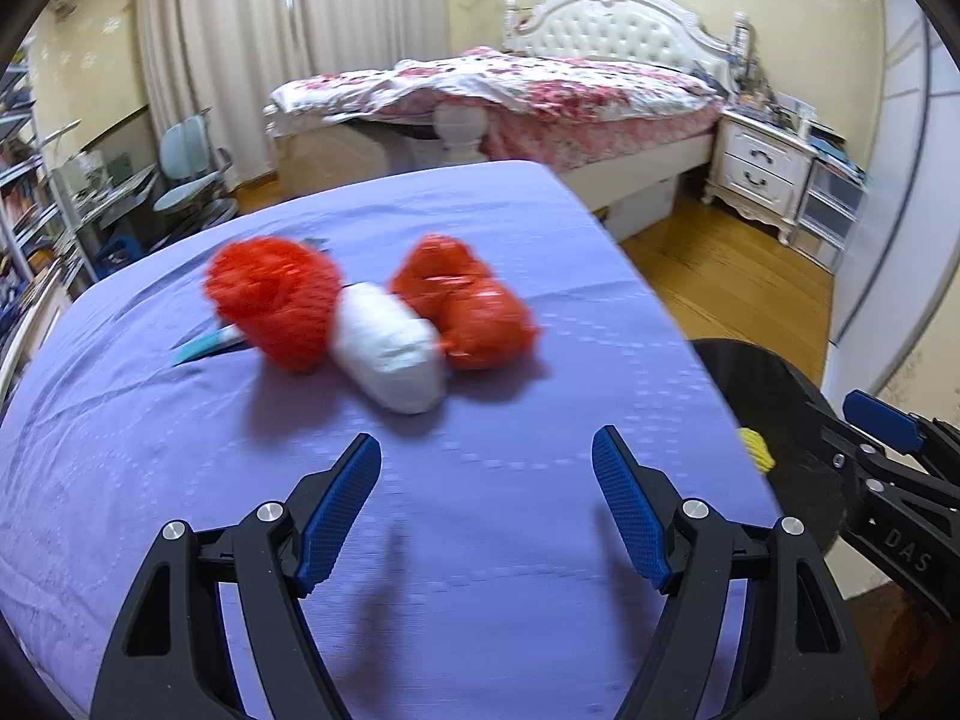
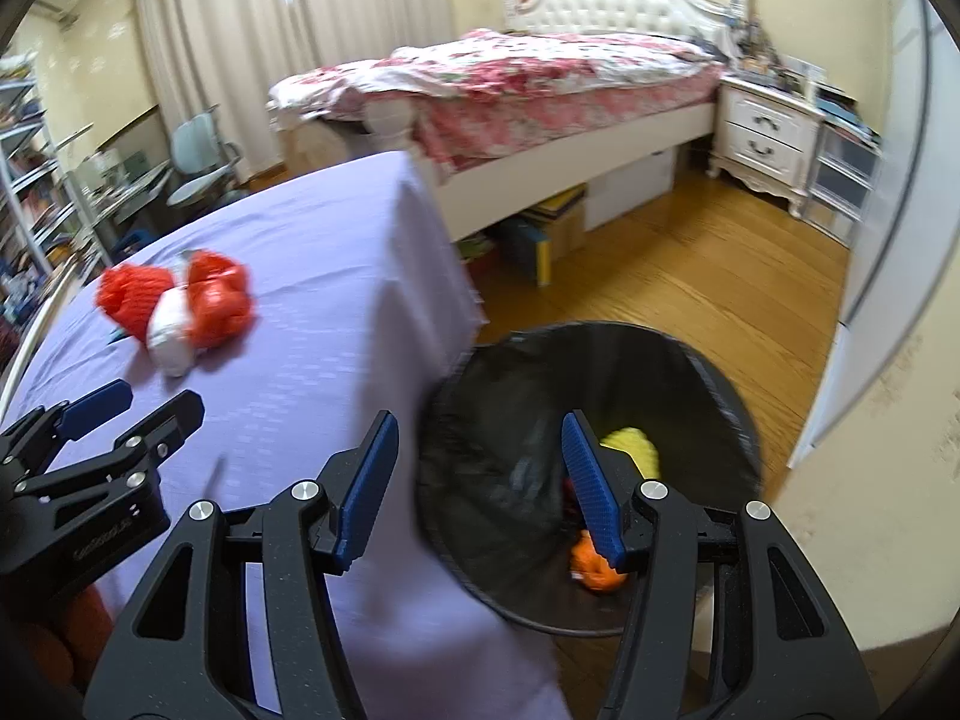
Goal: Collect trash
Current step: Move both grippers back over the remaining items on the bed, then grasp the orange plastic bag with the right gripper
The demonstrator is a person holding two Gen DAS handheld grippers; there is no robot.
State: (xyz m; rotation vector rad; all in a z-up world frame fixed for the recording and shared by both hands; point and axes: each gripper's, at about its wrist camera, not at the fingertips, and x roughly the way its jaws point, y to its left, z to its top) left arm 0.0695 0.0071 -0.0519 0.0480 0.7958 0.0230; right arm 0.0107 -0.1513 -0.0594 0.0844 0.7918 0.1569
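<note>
Fingers (image 1: pixel 624 504) spread empty above purple tablecloth (image 1: pixel 480 540) near bed (image 1: pixel 540 96).

Soft daylight is admitted through the pale curtains (image 1: pixel 240 30), and the room is evenly lit without glare. Faint shadows are cast on the purple cloth (image 1: pixel 180 450) just in front of the red and white bundles (image 1: pixel 384 348) and beneath the left gripper (image 1: pixel 486 480). Motion blur is seen on the bundles and on the bin rim (image 2: pixel 738 408) beside the cloth. Straight lines are bowed by the fisheye lens, and the corners are cut off by a dark ring
</note>
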